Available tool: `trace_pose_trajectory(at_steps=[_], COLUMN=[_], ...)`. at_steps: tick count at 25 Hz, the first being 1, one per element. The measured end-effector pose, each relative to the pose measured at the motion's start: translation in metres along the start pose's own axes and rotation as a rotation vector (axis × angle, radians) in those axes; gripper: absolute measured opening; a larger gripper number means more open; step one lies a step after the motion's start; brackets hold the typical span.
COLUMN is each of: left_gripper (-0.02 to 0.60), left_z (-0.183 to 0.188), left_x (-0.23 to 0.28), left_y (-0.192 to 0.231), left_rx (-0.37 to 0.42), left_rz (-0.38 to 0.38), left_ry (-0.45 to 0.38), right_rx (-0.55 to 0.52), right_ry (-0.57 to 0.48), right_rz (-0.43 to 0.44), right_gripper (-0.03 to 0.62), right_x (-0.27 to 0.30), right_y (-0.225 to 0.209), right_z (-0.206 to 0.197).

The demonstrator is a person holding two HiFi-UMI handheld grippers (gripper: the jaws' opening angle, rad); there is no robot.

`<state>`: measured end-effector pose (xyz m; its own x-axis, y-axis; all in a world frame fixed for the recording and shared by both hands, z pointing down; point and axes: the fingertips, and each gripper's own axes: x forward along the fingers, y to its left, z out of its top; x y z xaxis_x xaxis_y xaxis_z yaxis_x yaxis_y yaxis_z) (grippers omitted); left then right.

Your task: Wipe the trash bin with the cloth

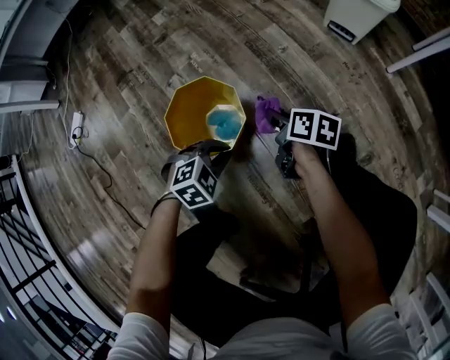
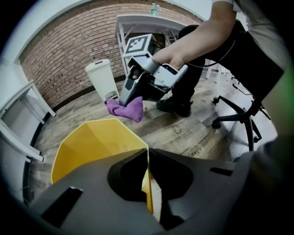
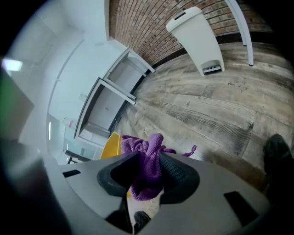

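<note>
A yellow octagonal trash bin (image 1: pixel 190 105) stands on the wooden floor with a blue crumpled thing (image 1: pixel 225 124) inside it. My left gripper (image 1: pixel 211 146) is at the bin's near rim, shut on the thin yellow wall (image 2: pixel 148 160), which runs between the jaws of my left gripper (image 2: pixel 148 172). The right gripper (image 1: pixel 278 126) hangs just right of the bin, shut on a purple cloth (image 1: pixel 266 112). In the right gripper view the cloth (image 3: pixel 147 163) bunches out of that gripper (image 3: pixel 146 176), with the bin (image 3: pixel 112 146) behind it. The left gripper view shows the cloth (image 2: pixel 128 108) beyond the bin (image 2: pixel 92 142).
A white lidded bin (image 1: pixel 355 14) stands by the brick wall at the far right. A power strip with a cable (image 1: pixel 76 126) lies on the floor to the left. A black office chair (image 2: pixel 239 110) and white desk frames (image 2: pixel 138 27) are near the person.
</note>
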<state>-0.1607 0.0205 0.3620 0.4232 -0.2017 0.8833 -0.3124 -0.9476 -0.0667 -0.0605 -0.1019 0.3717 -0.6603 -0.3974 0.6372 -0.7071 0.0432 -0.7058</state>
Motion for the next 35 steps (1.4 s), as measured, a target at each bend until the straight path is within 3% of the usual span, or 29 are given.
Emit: trace_pose_trajectory(at_steps=[4, 8, 11, 16, 21, 25, 27, 30, 32, 35], left_gripper=[0.011, 0.011, 0.011, 0.011, 0.012, 0.011, 0.012, 0.028, 0.04, 0.058], left_z=[-0.001, -0.014, -0.013, -0.017, 0.016, 0.018, 0.013, 0.011, 0.022, 0.036], left_x=[-0.002, -0.005, -0.002, -0.002, 0.009, 0.009, 0.006, -0.008, -0.016, -0.012], left_y=[0.005, -0.005, -0.01, -0.03, -0.075, -0.07, -0.069, -0.068, -0.058, -0.049], left_rx=[-0.004, -0.048, -0.066, -0.001, 0.047, 0.138, 0.068, -0.147, -0.246, -0.266], left_rz=[0.01, 0.048, 0.075, 0.053, -0.055, -0.039, -0.049, -0.068, -0.036, 0.006], left_ry=[-0.02, -0.012, -0.036, 0.037, -0.022, 0.039, 0.058, 0.046, 0.02, 0.007], right_rx=[0.089, -0.033, -0.092, -0.041, 0.009, 0.067, 0.1, 0.116, 0.121, 0.15], right_ry=[-0.011, 0.045, 0.027, -0.023, -0.008, -0.03, -0.023, -0.007, -0.016, -0.026], right_rz=[0.031, 0.005, 0.044, 0.101, 0.107, 0.116, 0.118, 0.139, 0.151, 0.162], right_gripper=[0.13, 0.13, 0.131, 0.13, 0.13, 0.13, 0.13, 0.13, 0.13, 0.13], right_x=[0.008, -0.003, -0.006, -0.028, -0.057, -0.059, -0.057, -0.049, -0.042, -0.036], right_y=[0.001, 0.001, 0.001, -0.002, -0.016, -0.037, -0.045, -0.05, -0.055, -0.062], right_z=[0.007, -0.001, -0.005, -0.032, -0.074, -0.073, -0.082, -0.09, -0.087, -0.088])
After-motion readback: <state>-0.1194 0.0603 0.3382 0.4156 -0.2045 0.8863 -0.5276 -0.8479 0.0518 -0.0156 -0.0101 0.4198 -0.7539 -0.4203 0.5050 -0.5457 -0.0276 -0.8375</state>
